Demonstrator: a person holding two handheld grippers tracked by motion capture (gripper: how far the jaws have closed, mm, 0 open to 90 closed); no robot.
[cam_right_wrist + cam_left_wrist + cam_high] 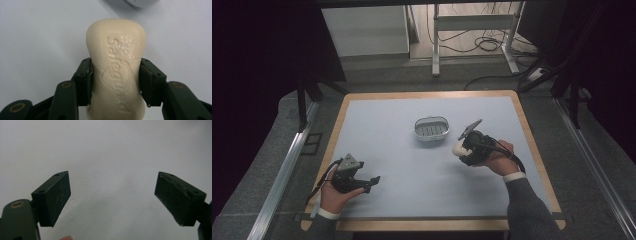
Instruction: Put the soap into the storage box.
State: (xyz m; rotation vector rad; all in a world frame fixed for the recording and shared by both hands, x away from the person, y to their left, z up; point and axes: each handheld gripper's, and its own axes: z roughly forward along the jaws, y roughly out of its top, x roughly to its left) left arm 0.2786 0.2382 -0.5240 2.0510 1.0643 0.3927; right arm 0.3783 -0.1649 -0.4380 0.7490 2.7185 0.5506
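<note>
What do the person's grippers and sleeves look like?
Both grippers, left and right, are black, with flat rectangular pads and brass-ringed holes. A grey three-cornered plate tops the left; black cables trail back. The sleeves are dark grey over white cuffs.

Dim room, lit table in the middle, dark edges.
Table at centre: pale blue-grey top, wood rim. Grey carpet floor all round. At 12 o'clock a white desk frame on a lighter floor patch, cables coiled under it. White panel at 11 o'clock. Metal rails run along 8 and 4 o'clock. Black stand legs at 10 o'clock, more at 2 o'clock. Far left and right black, no detail readable.
</note>
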